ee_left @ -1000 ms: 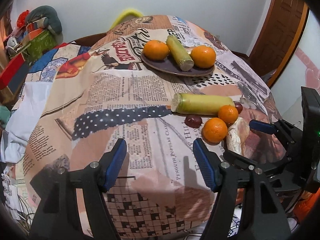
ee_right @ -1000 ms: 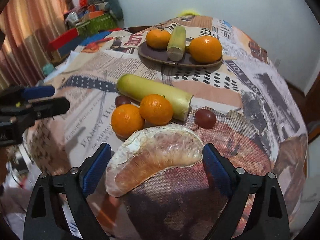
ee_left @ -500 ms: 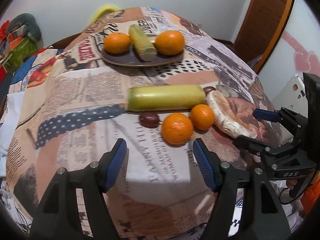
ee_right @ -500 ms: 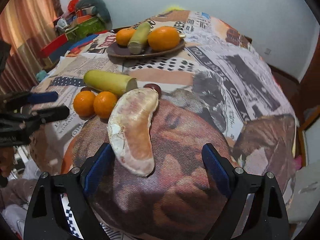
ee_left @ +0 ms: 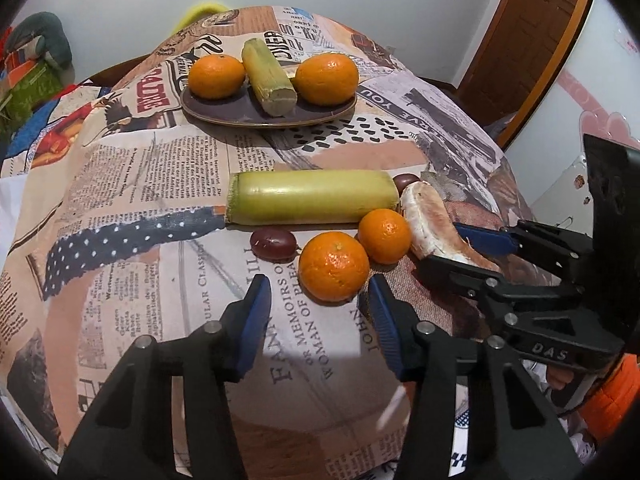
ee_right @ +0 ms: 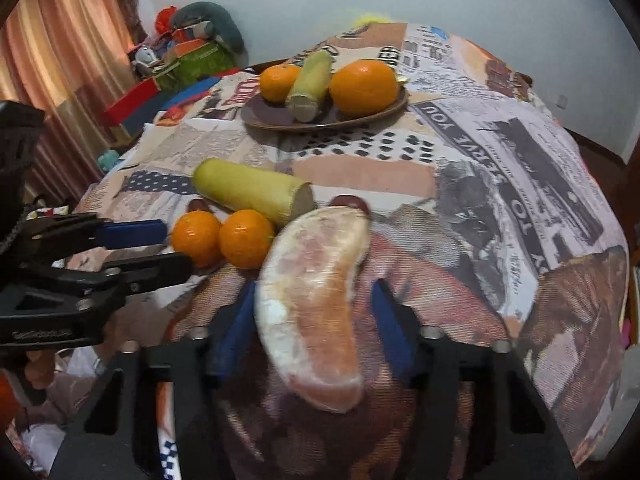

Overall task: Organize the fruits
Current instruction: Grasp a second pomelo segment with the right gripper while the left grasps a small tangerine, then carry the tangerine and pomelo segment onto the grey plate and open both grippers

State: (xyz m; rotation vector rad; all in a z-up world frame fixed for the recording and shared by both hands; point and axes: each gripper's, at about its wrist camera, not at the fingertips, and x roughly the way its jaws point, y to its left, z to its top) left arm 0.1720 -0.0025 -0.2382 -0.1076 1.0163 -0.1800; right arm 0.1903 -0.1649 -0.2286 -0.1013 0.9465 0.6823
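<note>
The right gripper [ee_right: 312, 316] straddles the pomelo segment [ee_right: 316, 300] near the worktop's front edge, jaws narrowed but not plainly clamping — close gently on its soft flesh. The left gripper [ee_left: 316, 300] gapes before an orange [ee_left: 334, 266] — centre it first.

Newsprint-collage tablecloth [ee_left: 172, 184]: beige, tan, black txt, navy w/ white dots. Dark purple-brown plate [ee_left: 240, 114]. Bright orange tangerines [ee_left: 334, 266]. Pale yellow-green cane pieces [ee_left: 312, 198]. Maroon grapes [ee_left: 273, 243]. Pinkish-white pomelo segment [ee_right: 316, 308]. Blue pads [ee_left: 252, 320], black frames.
</note>
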